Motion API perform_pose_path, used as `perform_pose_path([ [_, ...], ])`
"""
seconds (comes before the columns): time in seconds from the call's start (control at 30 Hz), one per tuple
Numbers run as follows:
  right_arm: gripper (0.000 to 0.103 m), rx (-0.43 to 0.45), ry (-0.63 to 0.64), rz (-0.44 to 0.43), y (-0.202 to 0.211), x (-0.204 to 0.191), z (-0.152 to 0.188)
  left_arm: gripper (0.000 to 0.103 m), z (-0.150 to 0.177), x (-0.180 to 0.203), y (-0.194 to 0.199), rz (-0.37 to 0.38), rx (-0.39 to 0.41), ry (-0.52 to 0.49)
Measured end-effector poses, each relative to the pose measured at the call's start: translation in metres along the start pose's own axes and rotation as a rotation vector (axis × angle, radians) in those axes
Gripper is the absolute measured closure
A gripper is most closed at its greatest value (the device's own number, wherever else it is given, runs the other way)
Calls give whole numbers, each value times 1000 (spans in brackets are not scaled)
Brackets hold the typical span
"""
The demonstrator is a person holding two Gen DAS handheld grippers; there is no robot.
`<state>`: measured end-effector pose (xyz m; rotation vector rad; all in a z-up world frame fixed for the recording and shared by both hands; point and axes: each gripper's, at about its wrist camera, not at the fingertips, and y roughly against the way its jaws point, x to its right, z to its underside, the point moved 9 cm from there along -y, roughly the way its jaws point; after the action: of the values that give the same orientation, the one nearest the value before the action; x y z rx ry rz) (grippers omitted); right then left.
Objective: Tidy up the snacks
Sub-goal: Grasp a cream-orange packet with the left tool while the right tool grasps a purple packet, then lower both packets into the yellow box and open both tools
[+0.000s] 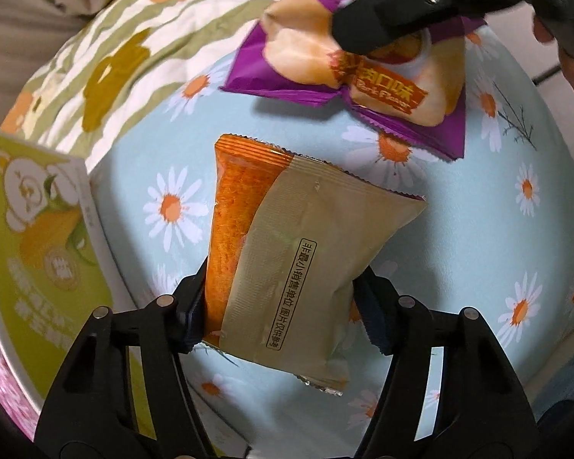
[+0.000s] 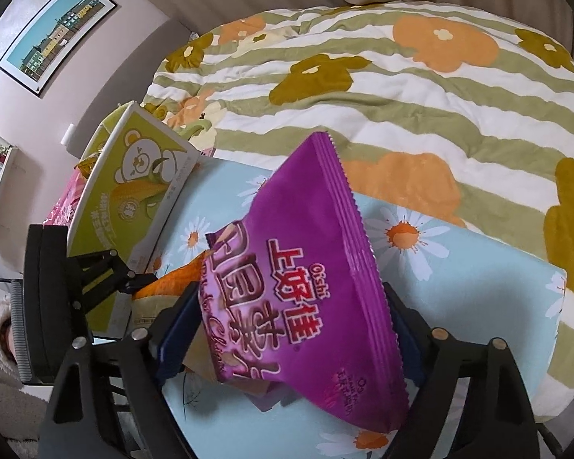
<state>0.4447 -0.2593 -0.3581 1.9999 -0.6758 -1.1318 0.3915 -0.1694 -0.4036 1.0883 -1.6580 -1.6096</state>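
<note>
Left wrist view | our left claw (image 1: 277, 306) pinches the tan packet (image 1: 306, 252) | right claw (image 2: 287, 325) clamps the purple bag (image 2: 313, 267) | we squeeze gently, avoiding crushing.

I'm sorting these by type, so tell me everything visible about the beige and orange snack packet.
The beige and orange snack packet is a sealed, glossy pillow pack with crimped ends, an orange strip down one side and boxed Chinese print. It lies on the daisy-print cloth, its lower part between the left gripper fingers, which touch both sides.
</note>
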Motion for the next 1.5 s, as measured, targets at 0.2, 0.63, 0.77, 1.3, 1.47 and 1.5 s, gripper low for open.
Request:
perform_pose_path([
  [0.2, 37, 4, 17, 41, 3, -2, 4, 42, 4, -1, 5, 19, 24, 65],
  [0.63, 38, 98, 24, 160, 70, -23, -3, 42, -8, -21, 97, 64, 216, 212],
  [0.77, 38, 148, 44, 200, 103, -45, -15, 42, -5, -50, 144, 78, 301, 307],
  [1.3, 38, 360, 19, 149, 110, -218, -101, 42, 80, -243, 223, -19, 401, 459],
  [1.47, 38, 365, -31, 117, 68, -263, -120, 42, 115, -290, 190, -6, 344, 468],
  [1.5, 38, 363, -38, 115, 62, -269, -121, 42, 123, -297, 182, 6, 327, 469],
])
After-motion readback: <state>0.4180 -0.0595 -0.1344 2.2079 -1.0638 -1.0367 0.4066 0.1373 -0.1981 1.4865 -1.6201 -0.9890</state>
